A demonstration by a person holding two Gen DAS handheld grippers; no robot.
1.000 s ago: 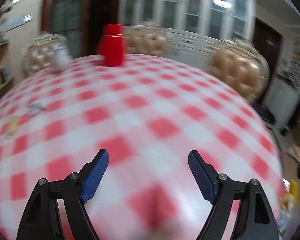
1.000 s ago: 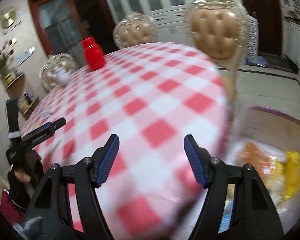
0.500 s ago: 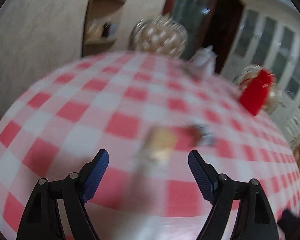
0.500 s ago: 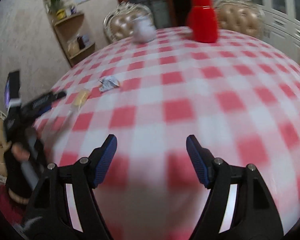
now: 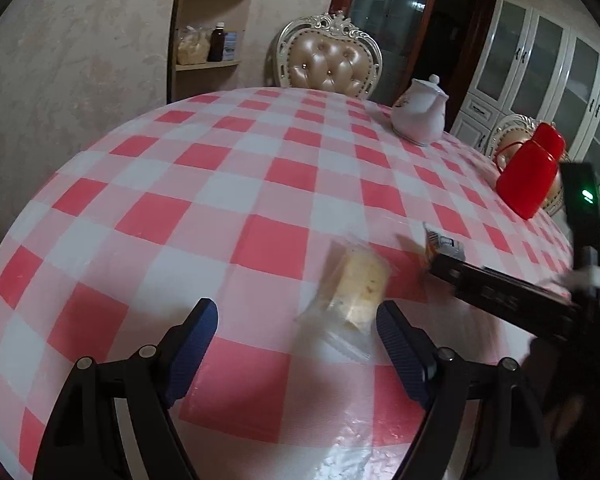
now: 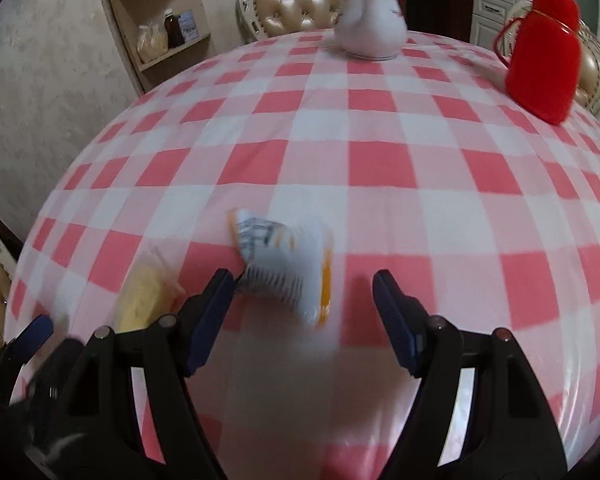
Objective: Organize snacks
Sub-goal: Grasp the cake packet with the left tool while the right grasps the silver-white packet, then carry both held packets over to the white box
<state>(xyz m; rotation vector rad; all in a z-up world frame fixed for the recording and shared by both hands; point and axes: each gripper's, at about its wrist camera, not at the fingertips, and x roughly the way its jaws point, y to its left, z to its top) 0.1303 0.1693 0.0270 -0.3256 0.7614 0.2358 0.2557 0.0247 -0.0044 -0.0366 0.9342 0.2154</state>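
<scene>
A clear packet with a yellow snack (image 5: 358,285) lies on the checked tablecloth (image 5: 220,184), just ahead of my open left gripper (image 5: 296,326), nearer its right finger. It also shows in the right wrist view (image 6: 144,296). A white and orange snack packet (image 6: 288,268) lies between the fingers of my open right gripper (image 6: 304,296), close to the left finger. In the left wrist view that packet (image 5: 444,242) is partly hidden behind the right gripper's body (image 5: 512,300).
A white teapot (image 5: 419,114) and a red thermos jug (image 5: 530,176) stand at the far side of the round table. Padded chairs (image 5: 330,62) ring the table. A corner shelf (image 5: 208,24) stands by the wall.
Both grippers have swung left from the table's right side and moved in low over the two snack packets. Both stay open.
</scene>
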